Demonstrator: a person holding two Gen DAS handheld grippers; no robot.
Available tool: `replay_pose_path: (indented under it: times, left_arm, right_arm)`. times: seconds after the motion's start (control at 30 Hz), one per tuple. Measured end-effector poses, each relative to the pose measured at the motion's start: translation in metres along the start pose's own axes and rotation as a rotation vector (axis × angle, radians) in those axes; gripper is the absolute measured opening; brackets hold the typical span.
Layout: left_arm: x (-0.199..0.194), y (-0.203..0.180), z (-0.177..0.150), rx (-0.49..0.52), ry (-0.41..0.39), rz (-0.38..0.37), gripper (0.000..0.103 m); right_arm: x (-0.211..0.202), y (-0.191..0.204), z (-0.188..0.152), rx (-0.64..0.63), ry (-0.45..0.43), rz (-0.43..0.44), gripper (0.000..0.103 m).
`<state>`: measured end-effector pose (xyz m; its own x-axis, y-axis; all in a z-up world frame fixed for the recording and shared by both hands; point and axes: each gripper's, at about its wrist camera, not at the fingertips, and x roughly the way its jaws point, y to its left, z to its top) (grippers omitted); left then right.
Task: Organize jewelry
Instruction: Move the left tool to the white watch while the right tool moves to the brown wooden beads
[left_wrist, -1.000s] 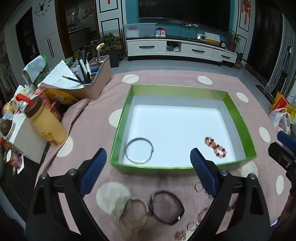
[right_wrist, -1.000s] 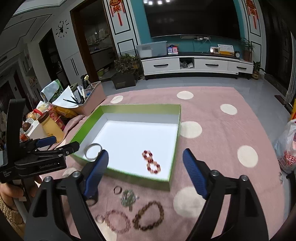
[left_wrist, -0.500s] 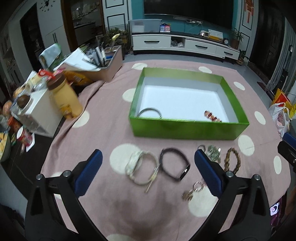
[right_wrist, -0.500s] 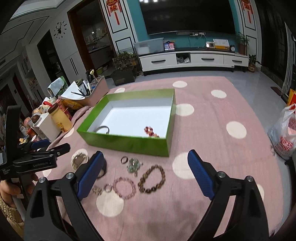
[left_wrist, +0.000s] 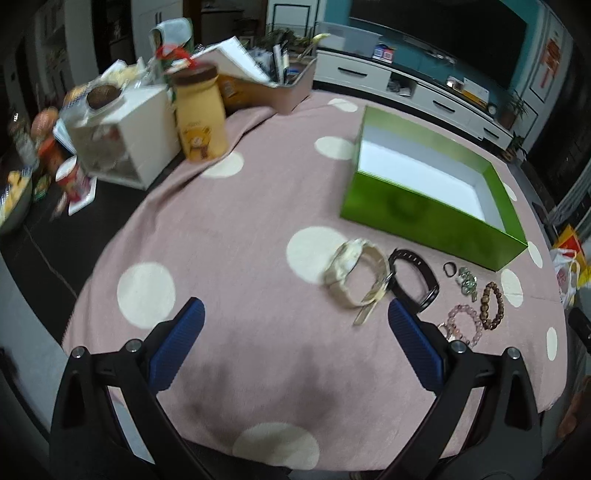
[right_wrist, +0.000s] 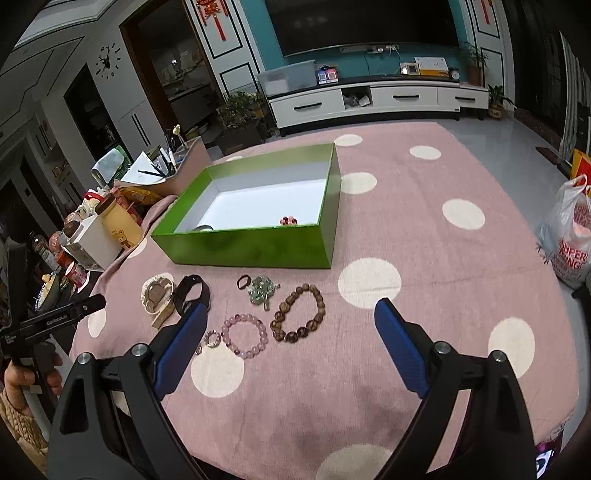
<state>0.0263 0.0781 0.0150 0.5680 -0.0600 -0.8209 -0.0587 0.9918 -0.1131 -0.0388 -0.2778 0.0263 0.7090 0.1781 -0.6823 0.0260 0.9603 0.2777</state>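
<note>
Both wide-open, empty hand-held grippers (left_wrist: 295, 341) (right_wrist: 288, 338) pulled back; only the right view shows the box's (right_wrist: 251, 249) beads (right_wrist: 289, 220).

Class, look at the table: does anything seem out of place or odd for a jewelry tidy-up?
Most jewelry is not in the green box. A pale watch, black band, brown bead bracelet and pink bead bracelet lie loose on the cloth in front of it. Nothing looks spilled or broken.

L+R wrist cams | angled down, near | share green box (left_wrist: 424, 210) (right_wrist: 251, 245)
</note>
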Motion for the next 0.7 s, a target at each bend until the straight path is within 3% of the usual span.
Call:
replay_pose_path:
  times: [0.27,0.5,0.7]
  left_arm:
    - [0.021,0.006,-0.023,-0.037,0.065,-0.012,0.101]
    - [0.034,-0.006,-0.023,-0.02,0.067,-0.023,0.101]
    - [0.05,-0.017,-0.012,-0.006,0.093,-0.03,0.091]
  right_arm:
    - [0.022,-0.009,-0.021,0.019,0.068,-0.029,0.092]
    - [0.041,-0.013,-0.029,0.012,0.094,-0.052,0.092]
    - [0.057,-0.01,-0.026,-0.013,0.111,-0.054,0.086]
